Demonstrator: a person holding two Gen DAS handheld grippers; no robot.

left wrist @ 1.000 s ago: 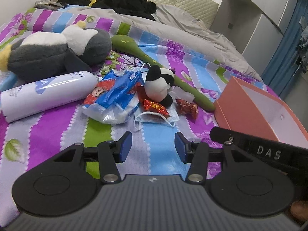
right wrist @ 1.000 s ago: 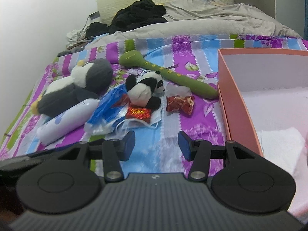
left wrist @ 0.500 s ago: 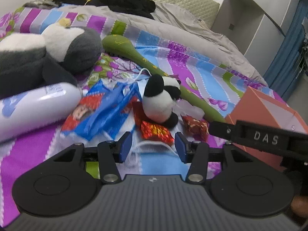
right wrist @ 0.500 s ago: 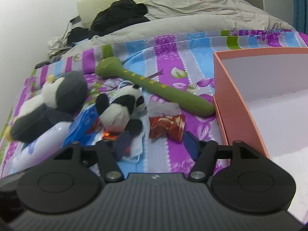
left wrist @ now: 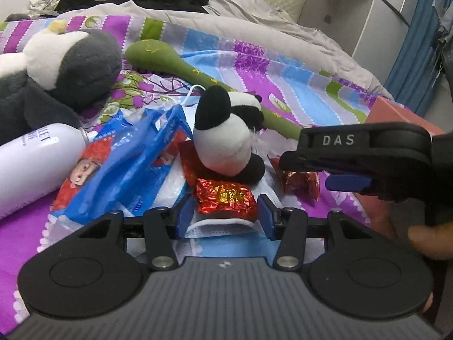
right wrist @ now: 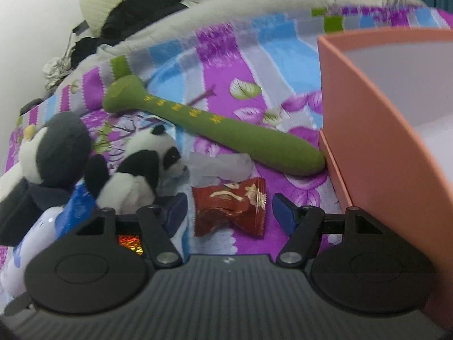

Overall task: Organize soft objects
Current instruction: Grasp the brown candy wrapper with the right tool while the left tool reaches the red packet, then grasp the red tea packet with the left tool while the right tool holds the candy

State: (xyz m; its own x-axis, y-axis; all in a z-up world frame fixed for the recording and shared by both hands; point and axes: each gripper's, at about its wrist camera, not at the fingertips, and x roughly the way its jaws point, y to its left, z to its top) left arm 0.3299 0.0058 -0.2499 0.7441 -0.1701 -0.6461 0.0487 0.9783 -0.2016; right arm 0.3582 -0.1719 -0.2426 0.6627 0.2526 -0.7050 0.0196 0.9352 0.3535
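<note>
Left wrist view looks down on a striped purple, blue and green bedspread (left wrist: 297, 85) crowded with things. The left gripper (left wrist: 225, 215) stands open, its blue pads on either side of a shiny red foil candy (left wrist: 225, 197) without touching it. The candy's long axis runs straight across the gap from pad to pad. It lies on a white face mask (left wrist: 223, 228), just in front of a small panda plush (left wrist: 229, 141). In the right wrist view, the right gripper (right wrist: 229, 212) is also open, wider, framing a dark red candy wrapper (right wrist: 232, 208) that lies crosswise with clear space at both ends. An orange box (right wrist: 368, 130) stands close on that gripper's right, with a long green plush stick (right wrist: 226, 130) pointing at its corner. Each hand appears nearest to its own candy; the panda lies left of the right gripper.
</note>
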